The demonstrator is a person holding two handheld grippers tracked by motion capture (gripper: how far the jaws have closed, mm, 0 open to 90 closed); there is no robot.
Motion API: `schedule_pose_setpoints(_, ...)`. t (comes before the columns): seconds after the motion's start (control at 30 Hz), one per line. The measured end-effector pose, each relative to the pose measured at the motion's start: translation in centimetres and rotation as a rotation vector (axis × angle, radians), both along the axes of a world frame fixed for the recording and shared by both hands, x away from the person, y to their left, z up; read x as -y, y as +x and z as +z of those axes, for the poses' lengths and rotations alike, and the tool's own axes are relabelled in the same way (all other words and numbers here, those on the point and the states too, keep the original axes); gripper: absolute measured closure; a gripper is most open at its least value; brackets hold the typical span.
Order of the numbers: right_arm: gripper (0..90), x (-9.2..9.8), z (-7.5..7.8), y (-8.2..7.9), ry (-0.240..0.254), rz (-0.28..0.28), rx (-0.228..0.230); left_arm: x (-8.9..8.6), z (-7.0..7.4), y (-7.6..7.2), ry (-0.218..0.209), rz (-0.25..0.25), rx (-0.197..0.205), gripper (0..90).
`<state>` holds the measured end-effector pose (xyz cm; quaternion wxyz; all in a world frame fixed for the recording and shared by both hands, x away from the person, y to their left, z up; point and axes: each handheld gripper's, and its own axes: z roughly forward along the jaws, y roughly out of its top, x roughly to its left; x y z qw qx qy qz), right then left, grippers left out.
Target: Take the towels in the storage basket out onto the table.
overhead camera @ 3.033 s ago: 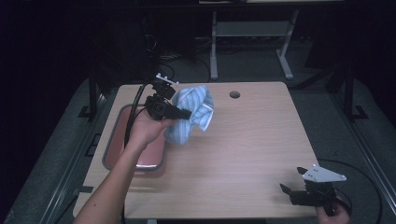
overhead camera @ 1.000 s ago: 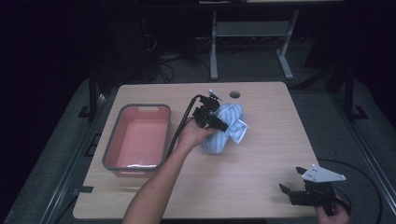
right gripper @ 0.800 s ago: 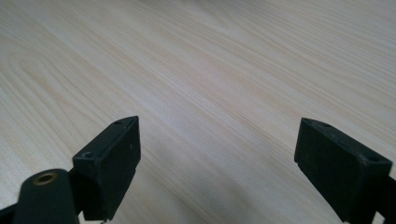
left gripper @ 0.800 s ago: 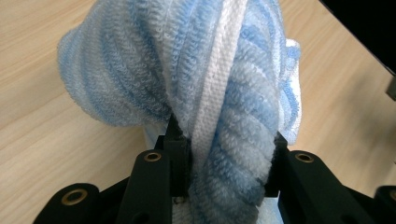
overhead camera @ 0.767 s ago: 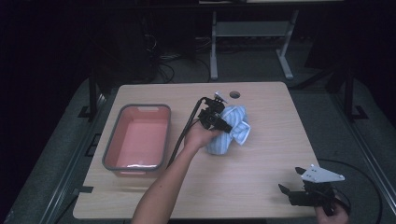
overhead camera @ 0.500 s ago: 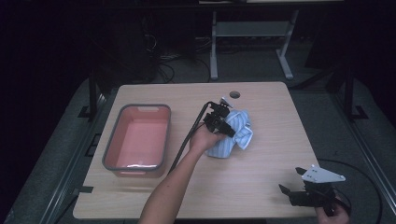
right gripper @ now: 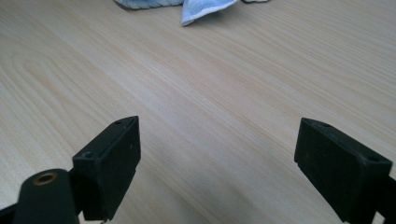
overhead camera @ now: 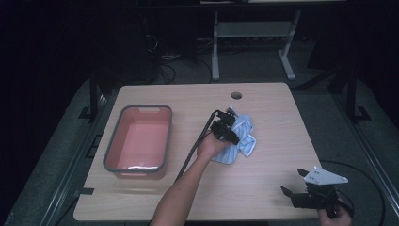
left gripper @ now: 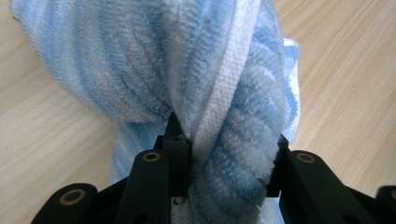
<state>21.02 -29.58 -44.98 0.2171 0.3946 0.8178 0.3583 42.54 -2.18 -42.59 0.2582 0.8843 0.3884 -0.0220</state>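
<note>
A blue-and-white striped towel (overhead camera: pixel 241 140) lies bunched on the middle of the wooden table (overhead camera: pixel 263 197). My left gripper (overhead camera: pixel 227 133) is shut on a thick fold of that towel (left gripper: pixel 224 93), which bulges up between the jaws. The towel's lower part rests on the table. My right gripper (overhead camera: pixel 295 189) sits at the table's front right corner with its jaws wide apart and nothing between them (right gripper: pixel 217 163). A corner of the towel (right gripper: pixel 201 9) shows far ahead of it.
A pink tub with a grey rim (overhead camera: pixel 109 155) stands on the left side of the table. A round cable hole (overhead camera: pixel 236 95) is near the far edge. Beyond the table stands a white desk frame (overhead camera: pixel 251 42) on dark floor.
My left gripper has carried the towel from beside the tub rightward to the table's middle and lowered it onto the surface. The right gripper has stayed in place.
</note>
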Motion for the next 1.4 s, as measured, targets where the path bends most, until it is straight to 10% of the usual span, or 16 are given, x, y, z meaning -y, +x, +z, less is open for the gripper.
schedule_pose_setpoints(1.4, 13.9, -0.2, -0.4, 0.2, 0.006, 0.002, -0.016, -0.5, 0.5, -1.4, -0.09, 0.058, 0.054, 29.8)
